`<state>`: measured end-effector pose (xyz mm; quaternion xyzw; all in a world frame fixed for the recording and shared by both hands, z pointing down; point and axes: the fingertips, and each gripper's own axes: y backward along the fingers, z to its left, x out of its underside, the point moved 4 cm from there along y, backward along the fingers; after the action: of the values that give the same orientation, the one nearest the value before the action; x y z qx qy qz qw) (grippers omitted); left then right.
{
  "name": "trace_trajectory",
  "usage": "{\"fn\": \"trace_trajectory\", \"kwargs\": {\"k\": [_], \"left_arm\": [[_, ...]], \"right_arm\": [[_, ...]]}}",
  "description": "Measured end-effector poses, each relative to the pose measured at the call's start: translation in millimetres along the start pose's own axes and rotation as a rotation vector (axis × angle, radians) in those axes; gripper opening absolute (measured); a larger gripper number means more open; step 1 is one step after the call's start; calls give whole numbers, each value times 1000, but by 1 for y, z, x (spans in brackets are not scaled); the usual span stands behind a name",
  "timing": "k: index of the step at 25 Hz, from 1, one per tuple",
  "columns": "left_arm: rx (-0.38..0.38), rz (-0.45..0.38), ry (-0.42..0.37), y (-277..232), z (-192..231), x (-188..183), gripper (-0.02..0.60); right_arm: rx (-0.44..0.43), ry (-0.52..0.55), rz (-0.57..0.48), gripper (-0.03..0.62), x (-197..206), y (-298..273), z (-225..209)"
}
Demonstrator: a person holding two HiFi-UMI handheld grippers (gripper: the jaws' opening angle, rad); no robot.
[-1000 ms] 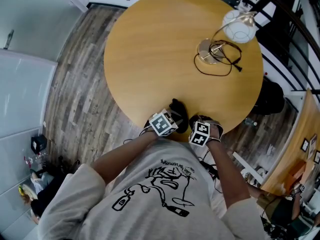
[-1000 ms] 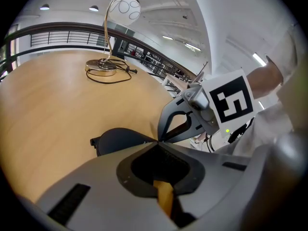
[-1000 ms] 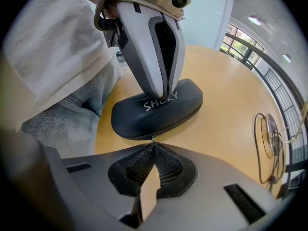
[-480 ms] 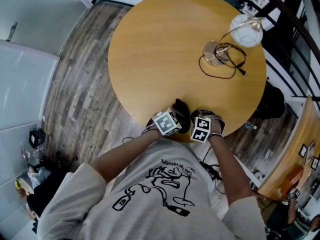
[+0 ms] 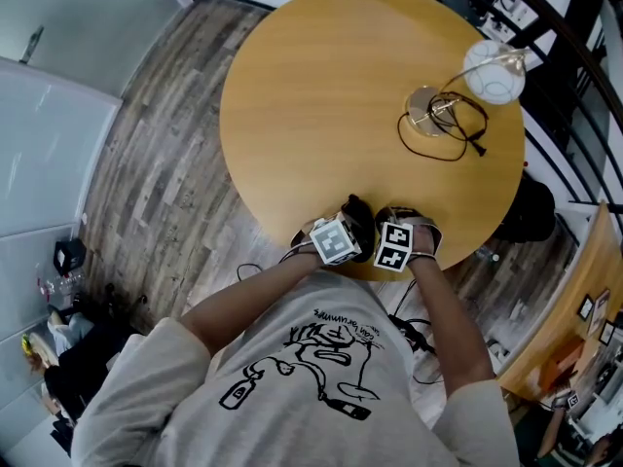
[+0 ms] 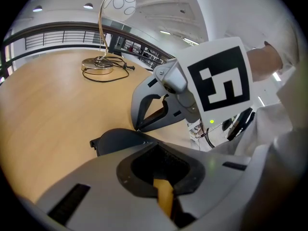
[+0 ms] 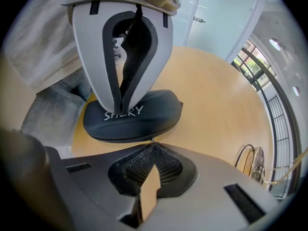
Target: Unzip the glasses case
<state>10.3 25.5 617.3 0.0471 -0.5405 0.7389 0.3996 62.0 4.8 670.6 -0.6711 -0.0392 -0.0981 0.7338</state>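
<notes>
Glasses case (image 5: 358,212): dark oval hard shell with white lettering, zipped shut, lying flat on the round wooden bench (image 5: 321,95) at its 6 o'clock edge. Left tongs (image 7: 118,108) were closed, tips pressed on the case's top. Right tongs (image 7: 153,144) were closed at the seam, pinching a small metal zip pull (image 7: 153,140). A desk lamp (image 5: 425,112) stood at 2 o'clock.

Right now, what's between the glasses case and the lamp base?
Bare tabletop, then the black cord looped beside the lamp base; the head view shows the whole stretch from the glasses case.
</notes>
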Motion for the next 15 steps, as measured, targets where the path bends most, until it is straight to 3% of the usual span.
{"fn": "trace_trajectory", "kwargs": {"k": [15], "left_arm": [[12, 10, -15, -9, 2, 3, 8]], "right_arm": [[88, 180, 21, 23, -15, -10, -35]]}}
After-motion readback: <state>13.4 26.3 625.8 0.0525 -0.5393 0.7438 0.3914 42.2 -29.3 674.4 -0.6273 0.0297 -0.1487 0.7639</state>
